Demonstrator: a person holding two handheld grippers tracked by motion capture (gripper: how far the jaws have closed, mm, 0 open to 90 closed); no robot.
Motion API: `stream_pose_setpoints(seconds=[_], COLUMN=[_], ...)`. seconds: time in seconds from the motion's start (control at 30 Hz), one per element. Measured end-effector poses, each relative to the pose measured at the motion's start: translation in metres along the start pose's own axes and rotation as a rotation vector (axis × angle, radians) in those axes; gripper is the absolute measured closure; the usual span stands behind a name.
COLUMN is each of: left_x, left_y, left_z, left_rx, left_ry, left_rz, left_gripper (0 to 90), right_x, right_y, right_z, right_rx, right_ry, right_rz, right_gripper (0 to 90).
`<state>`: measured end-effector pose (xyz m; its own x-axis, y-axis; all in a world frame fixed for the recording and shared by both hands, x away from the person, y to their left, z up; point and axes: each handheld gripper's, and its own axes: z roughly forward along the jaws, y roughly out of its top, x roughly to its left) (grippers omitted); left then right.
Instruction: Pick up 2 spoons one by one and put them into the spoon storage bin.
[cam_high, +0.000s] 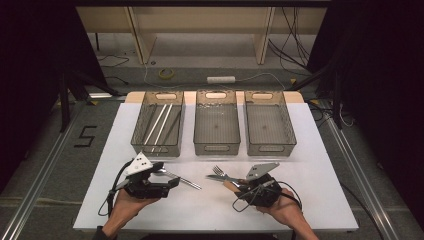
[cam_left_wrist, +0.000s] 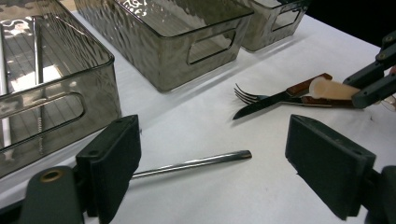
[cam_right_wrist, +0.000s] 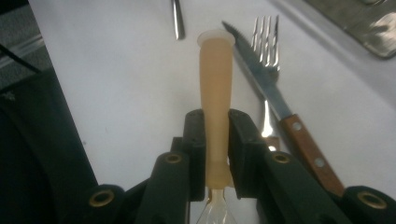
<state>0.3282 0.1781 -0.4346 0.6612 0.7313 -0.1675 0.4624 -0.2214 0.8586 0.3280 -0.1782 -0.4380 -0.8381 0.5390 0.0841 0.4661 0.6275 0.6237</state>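
From the high view, the right gripper (cam_high: 239, 186) sat beside a fork (cam_high: 220, 172) and wooden-handled knife (cam_high: 218, 178) on the white table (cam_high: 310, 200). The left gripper (cam_left_wrist: 212, 163) view showed jaws wide apart, empty, over a metal straw (cam_left_wrist: 191, 164). In the right gripper view, jaws clamped a translucent beige utensil handle (cam_right_wrist: 215, 88).

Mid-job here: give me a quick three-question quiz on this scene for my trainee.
1. True or false: the right gripper is shut on the beige handle.
2. Which bin holds the long metal rods? A left, B middle, C right.
3. What lies on the white table in front of the left gripper, whose jaws stand open?

Key: 1 true. 2 A, the left bin. 3 a metal straw.
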Motion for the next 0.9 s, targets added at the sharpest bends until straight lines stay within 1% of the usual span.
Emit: stream_pose_setpoints(seconds=[0.1,0.2,0.4,0.57,0.73,0.9], left_x=[0.001,0.002,0.003,0.004,0.004,0.004], left_y=[0.0,0.001,0.001,0.001,0.001,0.001], left_z=[0.0,-0.001,-0.002,-0.004,-0.005,-0.005], left_rx=[-0.003,-0.013,-0.032,-0.045,-0.046,-0.049], left_ry=[0.005,0.008,0.012,0.018,0.022,0.023], left_rz=[0.001,-0.007,-0.012,-0.015,-0.017,-0.014], left_gripper=[17.9,17.9,17.9,17.9,17.9,17.9], right_x=[-0.007,-0.015,-0.034,-0.046,-0.058,-0.067], right_y=[0.004,0.01,0.033,0.058,0.083,0.1], right_z=[-0.009,-0.017,-0.021,-0.019,-0.018,-0.014], right_rx=[-0.044,-0.08,-0.137,-0.167,-0.186,-0.196], right_ry=[-0.008,-0.036,-0.067,-0.088,-0.11,-0.123], right_rz=[0.016,0.032,0.047,0.051,0.062,0.077], right_gripper=[78.9,78.8,78.7,78.7,78.7,78.7])
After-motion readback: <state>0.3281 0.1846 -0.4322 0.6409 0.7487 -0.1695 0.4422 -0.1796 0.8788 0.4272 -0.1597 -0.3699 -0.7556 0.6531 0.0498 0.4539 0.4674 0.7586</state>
